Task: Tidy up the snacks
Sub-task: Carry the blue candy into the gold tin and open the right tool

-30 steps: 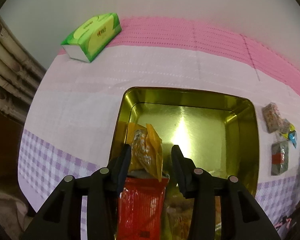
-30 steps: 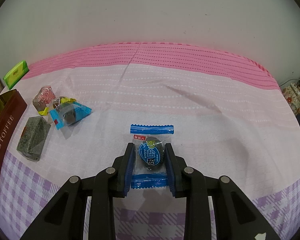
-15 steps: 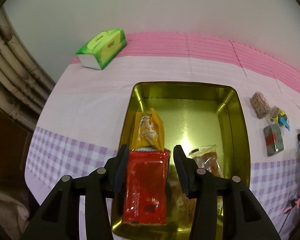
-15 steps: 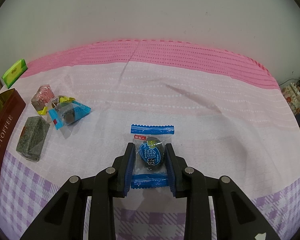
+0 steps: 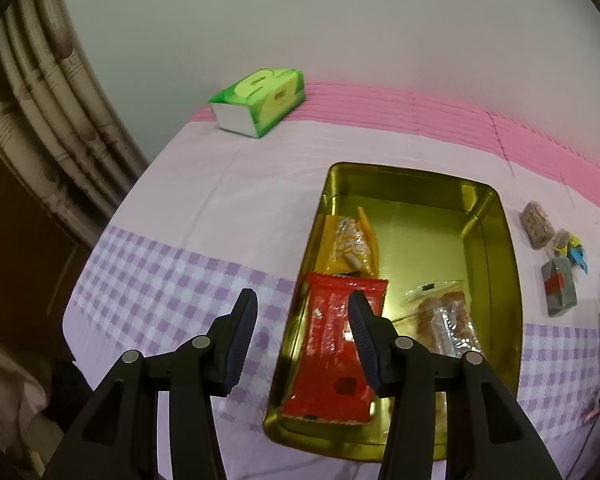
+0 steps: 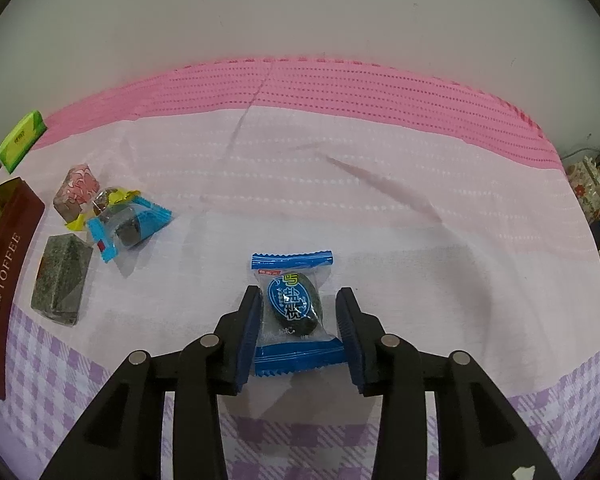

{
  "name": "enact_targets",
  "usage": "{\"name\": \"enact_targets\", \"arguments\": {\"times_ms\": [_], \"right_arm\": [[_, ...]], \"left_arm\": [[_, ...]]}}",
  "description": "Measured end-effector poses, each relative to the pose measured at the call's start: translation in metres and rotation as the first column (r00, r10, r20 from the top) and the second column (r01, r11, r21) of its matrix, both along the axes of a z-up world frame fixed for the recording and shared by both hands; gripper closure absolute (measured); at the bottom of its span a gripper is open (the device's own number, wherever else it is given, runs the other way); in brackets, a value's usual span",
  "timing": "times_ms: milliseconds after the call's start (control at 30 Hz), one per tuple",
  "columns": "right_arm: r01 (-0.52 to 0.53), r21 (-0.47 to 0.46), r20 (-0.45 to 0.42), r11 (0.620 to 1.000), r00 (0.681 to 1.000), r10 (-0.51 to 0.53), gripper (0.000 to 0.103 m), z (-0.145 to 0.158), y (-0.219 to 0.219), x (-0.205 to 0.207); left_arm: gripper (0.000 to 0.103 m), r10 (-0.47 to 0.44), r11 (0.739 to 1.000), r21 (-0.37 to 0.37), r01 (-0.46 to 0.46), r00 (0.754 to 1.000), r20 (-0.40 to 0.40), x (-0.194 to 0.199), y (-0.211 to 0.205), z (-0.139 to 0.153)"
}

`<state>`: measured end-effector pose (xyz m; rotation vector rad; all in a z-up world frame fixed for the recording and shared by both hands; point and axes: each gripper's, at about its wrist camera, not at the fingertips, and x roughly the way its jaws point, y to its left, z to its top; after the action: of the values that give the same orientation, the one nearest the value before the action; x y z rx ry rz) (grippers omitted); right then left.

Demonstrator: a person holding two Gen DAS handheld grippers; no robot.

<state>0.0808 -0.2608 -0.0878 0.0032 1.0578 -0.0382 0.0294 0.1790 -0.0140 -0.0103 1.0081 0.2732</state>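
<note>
Gold tin (image 5: 496, 216) holds three snacks, red packet (image 5: 334, 354) at six o'clock. Left tongs (image 5: 300, 340) open, empty. Right tongs (image 6: 296, 334) open around blue candy (image 6: 292, 312) on the bench; four snacks (image 6: 100, 232) wait at nine o'clock.

A: What has the left gripper (image 5: 302, 334) done since a second ago?
B: It has pulled up and left off the gold tin (image 5: 496, 216); the red packet (image 5: 332, 354) now lies in there alone.
A: And the right gripper (image 6: 298, 328)?
B: Its jaws, then tight on the blue candy (image 6: 292, 312), now stand wide, with a gap at the right jaw.
</note>
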Motion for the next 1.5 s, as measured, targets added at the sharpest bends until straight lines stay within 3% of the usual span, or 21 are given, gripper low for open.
{"name": "enact_targets", "arguments": {"times_ms": [200,267,500,733,1067,1300,1500], "right_arm": [[0.018,-0.006,-0.032,1.000,0.999,-0.018,0.068,0.000,0.003,0.004],[0.011,-0.008,-0.035,1.000,0.999,-0.011,0.074,0.001,0.005,0.004],[0.024,-0.048,-0.040,0.999,0.999,-0.026,0.078,0.001,0.015,0.002],[0.019,-0.037,-0.005,0.999,1.000,-0.019,0.079,0.017,0.038,-0.006],[-0.159,0.043,0.072,0.986,0.985,0.156,0.079,0.060,0.122,-0.008],[-0.302,0.105,0.094,0.947,0.951,0.293,0.079,0.077,0.196,-0.007],[-0.403,0.121,0.095,0.907,0.914,0.394,0.079,0.074,0.252,-0.007]], "left_arm": [[0.052,0.023,1.000,-0.001,-0.023,1.000,0.007,-0.008,0.010,-0.004],[0.051,0.027,1.000,-0.002,-0.027,1.000,0.005,-0.009,0.013,-0.006],[0.049,0.035,0.999,0.005,-0.035,0.999,0.012,-0.010,0.019,-0.007],[0.046,0.062,0.998,0.000,-0.062,0.998,-0.001,-0.011,0.028,-0.011],[0.044,0.110,0.994,-0.015,-0.110,0.994,-0.005,-0.013,0.041,-0.013],[0.044,0.171,0.985,-0.006,-0.171,0.985,-0.011,-0.013,0.055,-0.016],[0.044,0.195,0.981,-0.005,-0.195,0.981,-0.022,-0.014,0.063,-0.018]]}}
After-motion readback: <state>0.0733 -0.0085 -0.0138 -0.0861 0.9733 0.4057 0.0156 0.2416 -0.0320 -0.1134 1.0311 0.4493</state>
